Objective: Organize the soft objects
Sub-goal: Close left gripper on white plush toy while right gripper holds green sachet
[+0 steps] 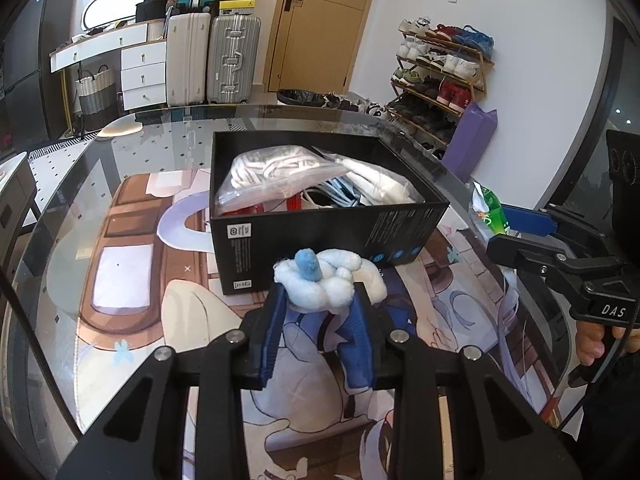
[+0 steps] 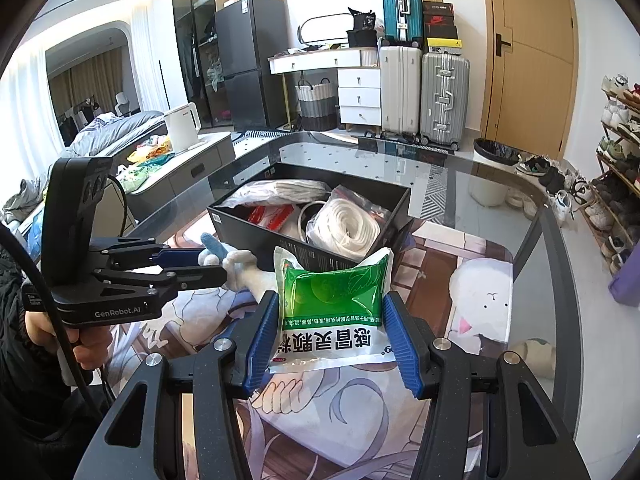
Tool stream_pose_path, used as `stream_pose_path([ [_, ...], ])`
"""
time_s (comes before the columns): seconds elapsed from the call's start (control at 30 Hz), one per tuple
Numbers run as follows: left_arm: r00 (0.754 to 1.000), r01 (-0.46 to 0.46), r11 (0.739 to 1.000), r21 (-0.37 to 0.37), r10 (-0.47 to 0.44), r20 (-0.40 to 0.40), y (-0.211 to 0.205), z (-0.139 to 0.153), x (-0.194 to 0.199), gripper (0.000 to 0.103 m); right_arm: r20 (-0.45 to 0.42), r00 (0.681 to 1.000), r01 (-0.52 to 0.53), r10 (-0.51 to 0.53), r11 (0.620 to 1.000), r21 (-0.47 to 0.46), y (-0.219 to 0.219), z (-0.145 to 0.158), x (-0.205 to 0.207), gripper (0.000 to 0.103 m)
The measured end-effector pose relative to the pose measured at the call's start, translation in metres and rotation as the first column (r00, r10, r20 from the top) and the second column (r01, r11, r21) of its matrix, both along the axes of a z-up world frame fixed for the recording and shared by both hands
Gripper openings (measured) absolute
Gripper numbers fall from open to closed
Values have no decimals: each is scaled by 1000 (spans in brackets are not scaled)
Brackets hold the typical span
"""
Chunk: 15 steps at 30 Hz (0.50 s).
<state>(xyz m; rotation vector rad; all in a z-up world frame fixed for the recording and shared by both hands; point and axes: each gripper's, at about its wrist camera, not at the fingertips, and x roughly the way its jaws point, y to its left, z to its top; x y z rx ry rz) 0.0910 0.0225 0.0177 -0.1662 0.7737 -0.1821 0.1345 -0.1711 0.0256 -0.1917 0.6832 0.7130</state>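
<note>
While the left tongs (image 1: 318,312) clench a small white plush toy (image 1: 330,280) with a blue tuft, lifted just in front of the black box (image 1: 320,232), the right tongs (image 2: 330,336) grip a green and white sachet (image 2: 334,304) by its two side edges. Both soft things hang above the illustrated mat (image 2: 472,280) on the glass worktop (image 2: 500,184). Bagged white cord (image 2: 348,224) and other packets already lie inside the box.
</note>
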Motion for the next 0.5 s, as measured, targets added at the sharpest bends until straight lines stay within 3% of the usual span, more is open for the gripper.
stream_pose_path([
  [0.5, 1000, 15, 999, -36, -14, 15, 6, 5, -7, 22, 13, 1000, -3, 3, 1000, 9, 0, 6, -4, 54],
])
